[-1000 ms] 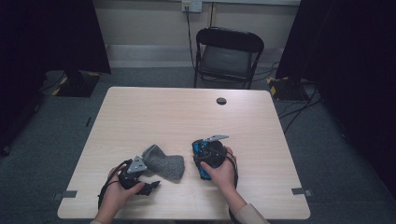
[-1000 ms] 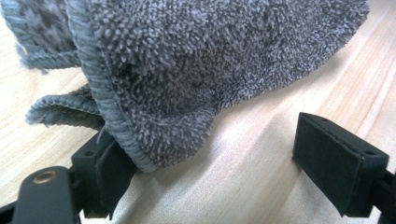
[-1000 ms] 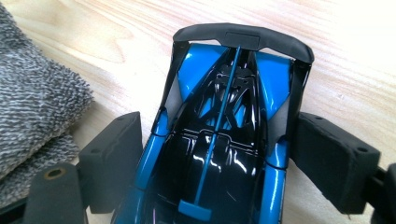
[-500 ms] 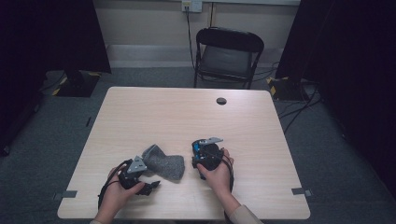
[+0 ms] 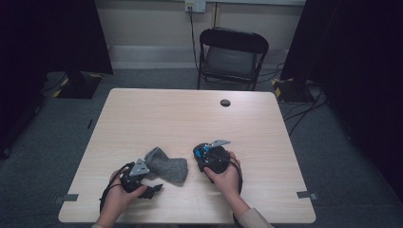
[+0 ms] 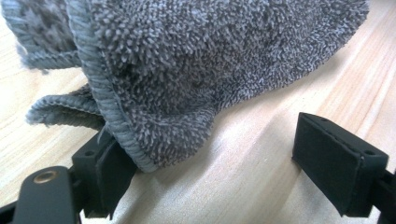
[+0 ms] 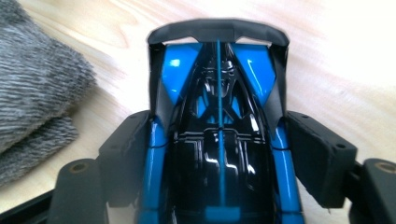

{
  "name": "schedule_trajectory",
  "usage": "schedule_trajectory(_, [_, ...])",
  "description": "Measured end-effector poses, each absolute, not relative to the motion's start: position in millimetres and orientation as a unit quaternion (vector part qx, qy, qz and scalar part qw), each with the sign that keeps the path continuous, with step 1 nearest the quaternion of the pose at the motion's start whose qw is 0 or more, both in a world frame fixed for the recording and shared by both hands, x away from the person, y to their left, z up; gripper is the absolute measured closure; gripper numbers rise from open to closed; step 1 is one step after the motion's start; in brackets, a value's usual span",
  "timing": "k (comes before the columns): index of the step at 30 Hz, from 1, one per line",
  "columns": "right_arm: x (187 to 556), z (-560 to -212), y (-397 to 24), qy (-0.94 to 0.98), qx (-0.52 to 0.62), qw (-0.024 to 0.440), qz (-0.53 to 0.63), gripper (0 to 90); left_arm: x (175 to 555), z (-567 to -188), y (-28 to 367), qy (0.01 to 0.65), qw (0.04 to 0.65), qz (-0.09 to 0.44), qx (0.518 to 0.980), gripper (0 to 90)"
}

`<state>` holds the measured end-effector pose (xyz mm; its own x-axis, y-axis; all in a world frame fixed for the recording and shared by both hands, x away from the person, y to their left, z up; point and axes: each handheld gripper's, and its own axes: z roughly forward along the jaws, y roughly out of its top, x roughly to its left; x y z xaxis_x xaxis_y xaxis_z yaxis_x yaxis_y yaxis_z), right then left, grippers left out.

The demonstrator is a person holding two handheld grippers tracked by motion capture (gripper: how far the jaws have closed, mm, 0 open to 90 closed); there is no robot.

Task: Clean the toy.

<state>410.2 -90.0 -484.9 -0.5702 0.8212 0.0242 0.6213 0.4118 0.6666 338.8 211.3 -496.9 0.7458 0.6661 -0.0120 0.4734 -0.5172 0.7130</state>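
A blue and black toy car (image 7: pixel 217 93) sits on the table between the pads of my right gripper (image 7: pixel 218 154). Its jaws have just been closing, and both pads now touch the car's sides. From above, the right gripper (image 5: pixel 209 154) covers most of the car (image 5: pixel 201 151). A crumpled grey terry cloth (image 5: pixel 166 167) lies to its left. My left gripper (image 5: pixel 148 184) is at the cloth's near-left corner. Its jaws stand wide apart (image 6: pixel 219 154), with the hem of the cloth (image 6: pixel 210 70) draped against the left pad and bare wood before the right pad.
The wooden table (image 5: pixel 190 118) carries a small black disc (image 5: pixel 225 102) near its far edge. A black folding chair (image 5: pixel 233 52) stands behind the table. Cables lie on the floor at the right. Both forearms come in from the table's near edge.
The right gripper has settled slightly leftward over the toy car. The left hand and the cloth have not moved.
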Motion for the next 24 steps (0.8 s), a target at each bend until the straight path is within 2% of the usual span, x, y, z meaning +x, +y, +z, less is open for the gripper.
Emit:
schedule_trajectory(7, [409,-482,-97,0.835,0.426,0.141,0.318,27.1,339,-497,211,0.333,0.363,0.134,0.86,15.3])
schedule_trajectory(20, [403,-486,-105,0.837,0.406,0.148,0.336,26.8,338,-497,211,0.333,0.361,0.133,0.861,15.4])
schedule_trajectory(24, [404,-487,-110,0.837,0.404,0.135,0.344,26.2,338,-497,211,0.334,0.361,0.134,0.86,15.3])
